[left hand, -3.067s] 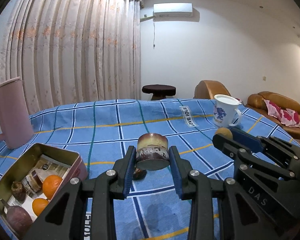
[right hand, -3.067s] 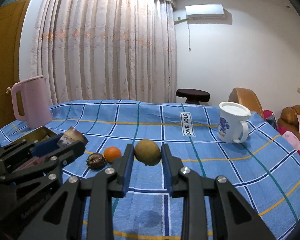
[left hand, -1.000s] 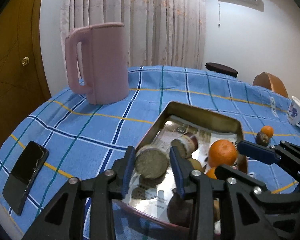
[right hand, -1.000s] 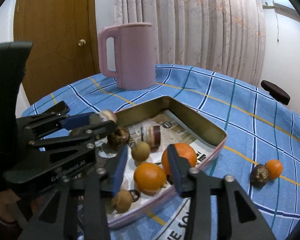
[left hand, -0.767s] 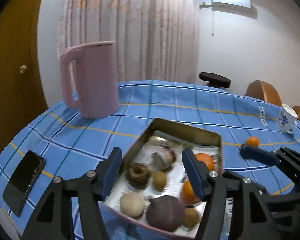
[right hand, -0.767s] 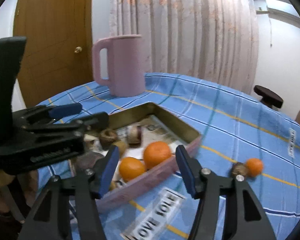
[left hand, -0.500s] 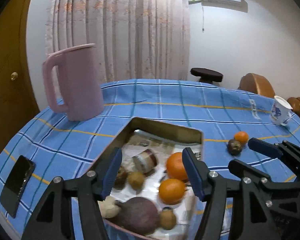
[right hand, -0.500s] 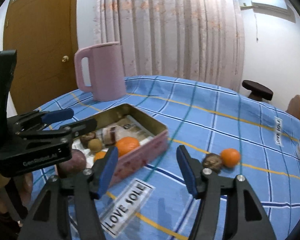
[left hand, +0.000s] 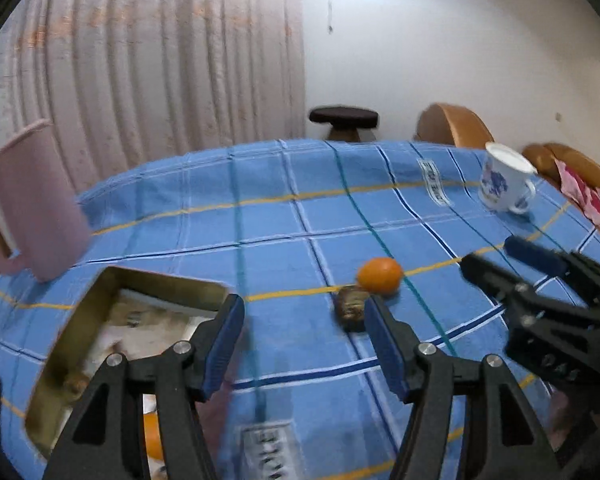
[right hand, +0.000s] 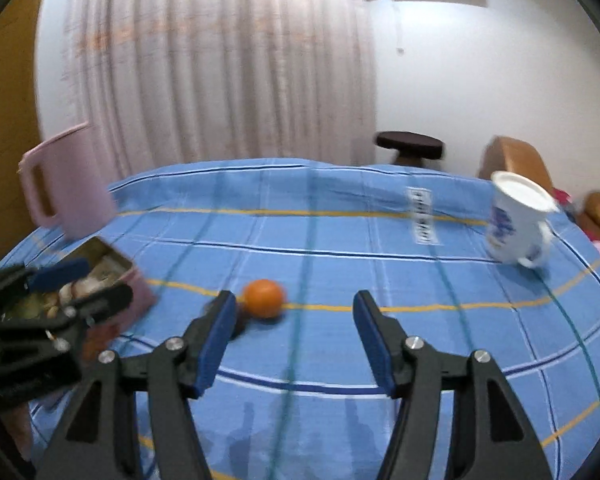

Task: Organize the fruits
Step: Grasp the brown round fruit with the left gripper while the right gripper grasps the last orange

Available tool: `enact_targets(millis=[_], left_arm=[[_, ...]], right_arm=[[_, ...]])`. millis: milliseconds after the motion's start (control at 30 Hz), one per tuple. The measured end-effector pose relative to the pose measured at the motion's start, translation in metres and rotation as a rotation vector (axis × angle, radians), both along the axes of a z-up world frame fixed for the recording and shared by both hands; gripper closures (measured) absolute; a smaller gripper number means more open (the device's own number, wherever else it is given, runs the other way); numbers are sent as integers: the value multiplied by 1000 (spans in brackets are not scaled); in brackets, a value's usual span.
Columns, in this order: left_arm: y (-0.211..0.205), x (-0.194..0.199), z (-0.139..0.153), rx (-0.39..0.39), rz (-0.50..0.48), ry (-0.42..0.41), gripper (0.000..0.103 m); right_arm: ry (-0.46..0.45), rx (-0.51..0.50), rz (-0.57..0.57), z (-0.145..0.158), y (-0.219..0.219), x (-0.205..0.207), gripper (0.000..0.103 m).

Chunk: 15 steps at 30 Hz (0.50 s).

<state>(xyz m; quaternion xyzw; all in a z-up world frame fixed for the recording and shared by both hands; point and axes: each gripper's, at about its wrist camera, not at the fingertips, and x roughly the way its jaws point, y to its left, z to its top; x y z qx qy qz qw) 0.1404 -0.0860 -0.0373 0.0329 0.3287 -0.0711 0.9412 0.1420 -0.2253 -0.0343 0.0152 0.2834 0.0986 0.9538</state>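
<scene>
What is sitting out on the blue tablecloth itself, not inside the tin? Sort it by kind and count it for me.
Orange fruit: 1
Dark brown fruit: 1
Pink pitcher: 1
White mug with blue print: 1
Metal tin: 1
Total: 5, with the two fruits close together on the tablecloth.

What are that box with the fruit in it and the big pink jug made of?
The box looks like metal: thin walls with a dull golden sheen inside. The pink jug seems to be matte plastic, one even colour with a moulded handle, though motion blur leaves that uncertain.
</scene>
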Motion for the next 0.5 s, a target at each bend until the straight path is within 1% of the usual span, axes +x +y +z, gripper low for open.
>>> enact_targets(millis=[33,100,133,267,333,367,400,433,500], left_arm=[[-6,6,-5,4,-8,20,39],[-13,17,-14,1,-26,50,39],[-16,22,-19,5,-32,65,39],[-23,35,-32,-14,-56,114,39],[-28,40,-38,-5,-76,133,39],[-29,43,-40,-10,-90,153,41],[-27,45,-42,-37,-104,171,47],[-26,47,-42,-58,-115,182,63],[-23,48,-42,-74,-121,183,63]], right_arm=[[1,5,-18,0,-5,1,37],[-2,24,-40,1,-15,2,31],[-1,30,-42,1,-17,3,30],[2,27,-46,0,-21,6,30],[7,33,-42,0,-22,8,30],[9,36,-40,0,-22,9,30],[11,35,-39,0,-22,11,30],[13,33,-39,0,-21,13,30],[19,31,-36,0,-19,16,30]])
